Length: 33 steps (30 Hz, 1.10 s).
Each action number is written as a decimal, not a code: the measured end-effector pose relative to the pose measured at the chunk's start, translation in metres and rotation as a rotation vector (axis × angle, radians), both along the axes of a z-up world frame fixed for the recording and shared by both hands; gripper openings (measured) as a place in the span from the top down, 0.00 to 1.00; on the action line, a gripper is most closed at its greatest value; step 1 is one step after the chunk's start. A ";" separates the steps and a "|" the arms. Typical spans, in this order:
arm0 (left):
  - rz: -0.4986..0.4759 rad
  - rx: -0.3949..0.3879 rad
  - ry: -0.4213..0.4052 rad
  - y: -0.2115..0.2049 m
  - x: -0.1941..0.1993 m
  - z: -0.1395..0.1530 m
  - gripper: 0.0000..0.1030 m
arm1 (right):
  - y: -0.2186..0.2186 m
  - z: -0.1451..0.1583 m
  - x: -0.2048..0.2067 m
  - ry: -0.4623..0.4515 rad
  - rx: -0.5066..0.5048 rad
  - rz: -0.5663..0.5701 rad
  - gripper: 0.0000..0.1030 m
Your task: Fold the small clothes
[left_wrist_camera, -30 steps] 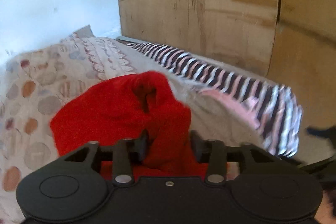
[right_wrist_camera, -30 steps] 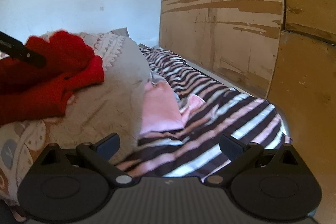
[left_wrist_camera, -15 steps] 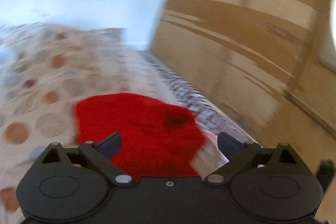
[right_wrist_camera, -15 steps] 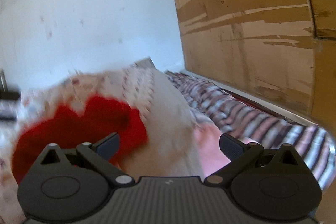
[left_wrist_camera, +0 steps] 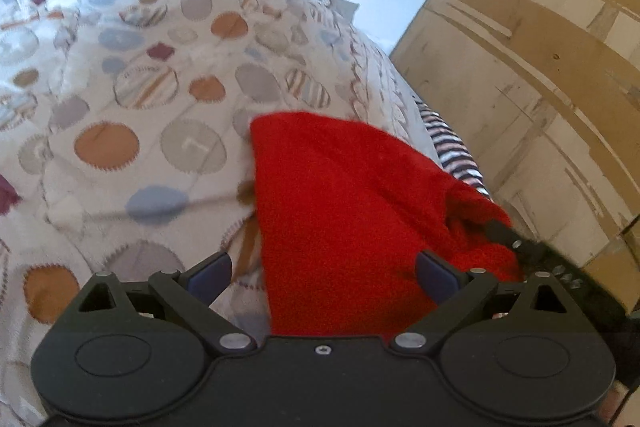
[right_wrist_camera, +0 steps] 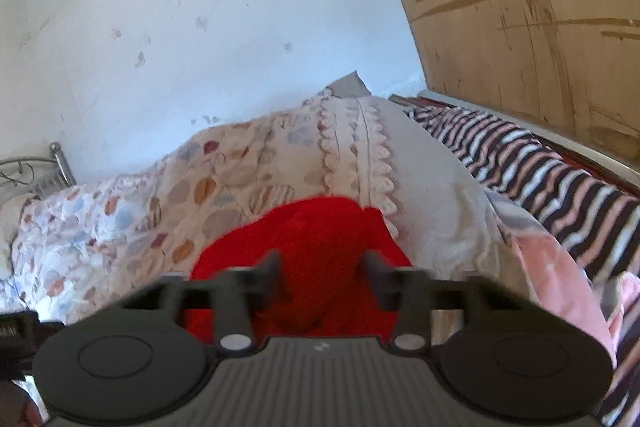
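L wrist view, L to R: dotted quilt [left_wrist_camera: 132, 79] covers the bed on the left and centre. The red garment [left_wrist_camera: 344, 211] lies on it, right of centre, reaching down under the left gripper [left_wrist_camera: 323, 269]. That gripper's jaws are spread wide, released; its pads touch no cloth and the garment runs below and between them. At the garment's right edge, the right gripper [left_wrist_camera: 490, 225] comes in from the side and pinches a bunched fold of red. Beyond it, a striped sheet [left_wrist_camera: 452, 147] peeks out, then the wooden panel [left_wrist_camera: 540, 87] at far right.

R wrist view, L to R: metal bed frame [right_wrist_camera: 44, 167] at far left under the white wall [right_wrist_camera: 200, 7], then quilt, then the red garment at centre with the right gripper's jaws having just closed in on a raised hump of it. The frame is blurred, so pad contact is prob. but not crisp. Right of that, a pink cloth [right_wrist_camera: 552, 267] lies on the striped sheet, w/ the wooden panel behind.
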<state>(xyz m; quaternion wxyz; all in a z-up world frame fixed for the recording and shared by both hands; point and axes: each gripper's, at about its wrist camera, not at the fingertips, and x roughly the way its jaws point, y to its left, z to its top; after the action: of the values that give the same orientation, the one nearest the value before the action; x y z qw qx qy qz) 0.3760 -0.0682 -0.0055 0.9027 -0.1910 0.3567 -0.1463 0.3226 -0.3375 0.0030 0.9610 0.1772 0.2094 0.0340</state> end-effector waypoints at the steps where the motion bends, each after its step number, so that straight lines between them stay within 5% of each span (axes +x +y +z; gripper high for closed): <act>1: -0.012 -0.005 0.005 0.000 0.000 -0.002 0.06 | -0.001 -0.003 -0.004 0.001 0.007 0.006 0.87; 5: -0.095 0.020 0.025 -0.009 -0.009 -0.015 0.11 | -0.004 -0.015 -0.030 -0.003 0.015 -0.018 0.93; 15: -0.147 -0.024 0.074 -0.016 -0.028 -0.046 0.13 | -0.017 -0.055 -0.066 0.047 0.134 -0.099 0.91; 17: -0.137 -0.024 0.073 -0.015 -0.026 -0.044 0.13 | -0.019 -0.050 -0.064 0.040 0.116 -0.103 0.76; 21: -0.135 0.011 0.051 -0.018 -0.026 -0.041 0.10 | -0.024 -0.041 -0.069 0.009 0.106 -0.120 0.20; 23: -0.126 0.000 0.055 -0.018 -0.026 -0.043 0.10 | -0.026 -0.037 -0.075 -0.020 0.111 -0.134 0.09; 26: -0.118 -0.009 0.057 -0.018 -0.027 -0.045 0.09 | -0.029 -0.031 -0.072 -0.058 0.094 -0.140 0.00; 33: -0.110 0.011 0.037 -0.020 -0.030 -0.044 0.07 | -0.038 -0.027 -0.011 -0.008 0.016 -0.199 0.00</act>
<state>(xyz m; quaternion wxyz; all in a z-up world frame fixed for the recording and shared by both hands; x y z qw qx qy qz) 0.3465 -0.0880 -0.0496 0.8875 -0.1687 0.3843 -0.1902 0.3117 -0.3756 -0.0242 0.9590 0.2049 0.1866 -0.0593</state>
